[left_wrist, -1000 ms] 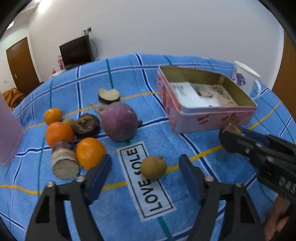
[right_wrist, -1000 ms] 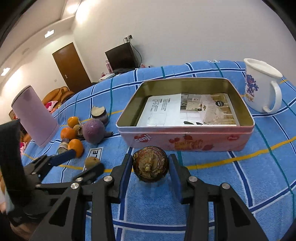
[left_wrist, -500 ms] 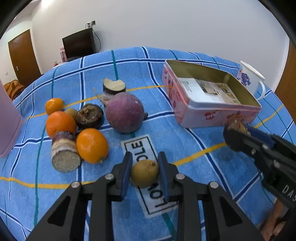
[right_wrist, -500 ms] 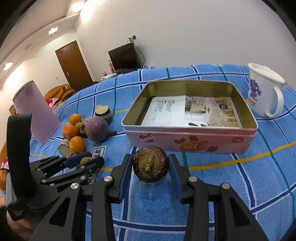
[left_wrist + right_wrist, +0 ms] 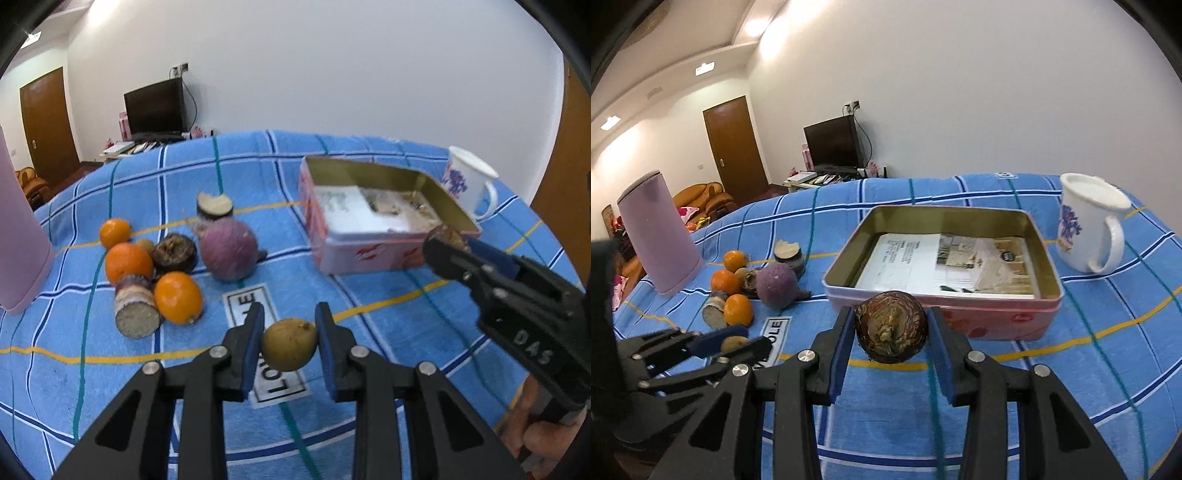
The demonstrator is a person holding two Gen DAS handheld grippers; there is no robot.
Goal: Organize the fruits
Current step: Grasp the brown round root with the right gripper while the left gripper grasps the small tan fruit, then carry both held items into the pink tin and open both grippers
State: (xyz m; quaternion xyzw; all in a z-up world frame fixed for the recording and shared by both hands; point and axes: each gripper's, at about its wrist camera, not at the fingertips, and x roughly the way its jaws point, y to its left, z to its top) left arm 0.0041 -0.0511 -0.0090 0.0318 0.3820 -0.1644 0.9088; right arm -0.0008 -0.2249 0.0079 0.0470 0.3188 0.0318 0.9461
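Observation:
My left gripper (image 5: 289, 343) is shut on a small yellow-brown fruit (image 5: 289, 344) and holds it above the blue checked cloth. My right gripper (image 5: 891, 326) is shut on a dark brown round fruit (image 5: 891, 326), lifted just in front of the pink tin (image 5: 997, 317). The tin (image 5: 354, 254) is open, with paper lying inside. A pile of fruit lies to the left: three oranges (image 5: 178, 297), a purple round root (image 5: 229, 249), a dark fruit (image 5: 174, 252) and cut pieces (image 5: 136, 312). The right gripper also shows in the left wrist view (image 5: 448, 245).
A white mug (image 5: 1087, 225) stands right of the tin. A tall pink cylinder (image 5: 657, 230) stands at the far left. A "LOVE SOLE" label (image 5: 242, 299) is sewn on the cloth. A TV and a door are behind the table.
My left gripper closed on the small yellow-brown fruit and lifted it off the cloth. My right gripper rose with the brown fruit toward the tin.

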